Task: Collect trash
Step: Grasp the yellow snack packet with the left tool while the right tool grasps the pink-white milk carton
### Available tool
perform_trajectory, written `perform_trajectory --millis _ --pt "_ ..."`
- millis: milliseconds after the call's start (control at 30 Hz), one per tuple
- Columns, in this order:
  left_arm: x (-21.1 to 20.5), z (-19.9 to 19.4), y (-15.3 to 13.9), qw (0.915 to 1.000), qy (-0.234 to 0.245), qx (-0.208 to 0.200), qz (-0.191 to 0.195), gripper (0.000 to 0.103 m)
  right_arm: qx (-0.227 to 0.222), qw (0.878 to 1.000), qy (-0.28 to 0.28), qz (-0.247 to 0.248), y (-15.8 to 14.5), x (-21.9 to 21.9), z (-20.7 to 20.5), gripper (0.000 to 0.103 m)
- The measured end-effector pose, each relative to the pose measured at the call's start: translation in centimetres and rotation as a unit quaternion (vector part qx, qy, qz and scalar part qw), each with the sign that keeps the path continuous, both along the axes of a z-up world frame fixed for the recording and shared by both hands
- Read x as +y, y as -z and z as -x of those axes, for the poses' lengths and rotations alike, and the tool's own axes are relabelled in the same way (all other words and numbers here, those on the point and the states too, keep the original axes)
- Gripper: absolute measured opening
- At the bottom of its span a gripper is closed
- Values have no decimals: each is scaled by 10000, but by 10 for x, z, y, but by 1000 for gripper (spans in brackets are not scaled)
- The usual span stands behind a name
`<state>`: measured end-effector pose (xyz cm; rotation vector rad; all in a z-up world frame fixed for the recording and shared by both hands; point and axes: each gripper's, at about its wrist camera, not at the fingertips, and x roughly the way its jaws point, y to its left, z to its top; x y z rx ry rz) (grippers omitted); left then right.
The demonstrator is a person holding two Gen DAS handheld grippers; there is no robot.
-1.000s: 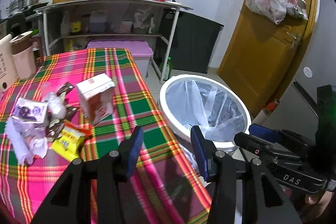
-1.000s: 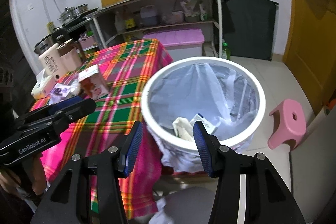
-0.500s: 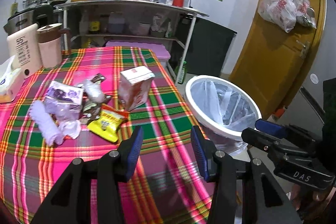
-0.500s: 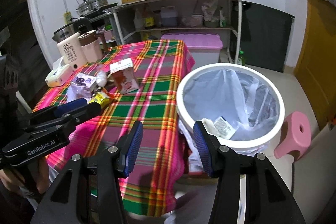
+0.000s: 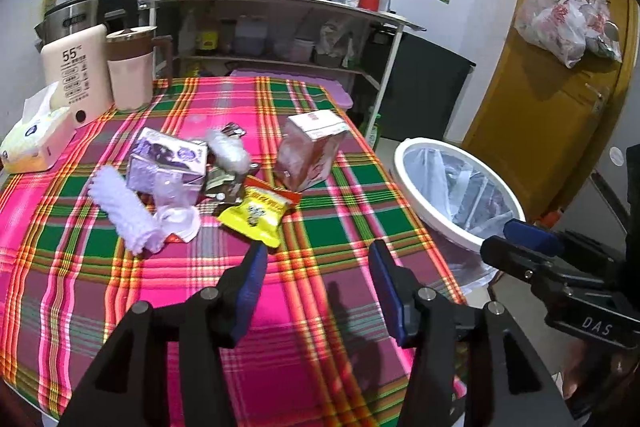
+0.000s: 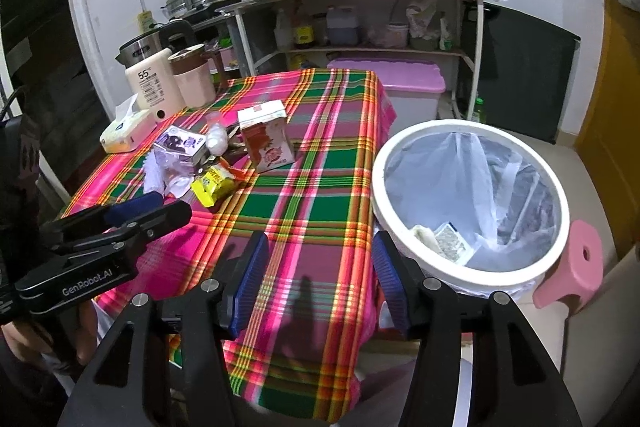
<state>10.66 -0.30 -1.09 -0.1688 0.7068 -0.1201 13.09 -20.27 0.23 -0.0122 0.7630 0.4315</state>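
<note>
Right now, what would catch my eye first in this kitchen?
The bright pink and green checked tablecloth, with a heap of trash in its middle: a yellow snack bag and a reddish carton. Beside the table stands a white bin lined with a clear bag.

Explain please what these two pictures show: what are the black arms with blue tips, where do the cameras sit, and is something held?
No robot: a person holds two hand tools, each with a camera looking along its two fingers. The left gripper faces a table with a checked cloth; the right gripper faces the table's edge and a white bin. Each view also catches the other tool at its side. On the cloth lie trash: a yellow packet, a red carton, a purple box, white wrappers. Both grippers have just been opening and hold nothing.
</note>
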Motion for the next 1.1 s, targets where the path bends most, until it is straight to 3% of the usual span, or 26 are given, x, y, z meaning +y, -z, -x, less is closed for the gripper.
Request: perform_trajectory --millis 233,500,800,1100 --pt "17 -6 11 9995 -261 141 78 57 64 9997 -235 -92 8 10 -5 60" --pt "29 -27 22 9986 -417 299 -97 57 190 9991 -361 -88 17 19 -17 60" --pt "21 -62 28 9983 -71 340 -458 58 254 9992 -296 -22 23 20 -33 60" --pt "22 -87 37 9971 149 691 -283 57 295 9993 -218 -17 26 21 -49 60"
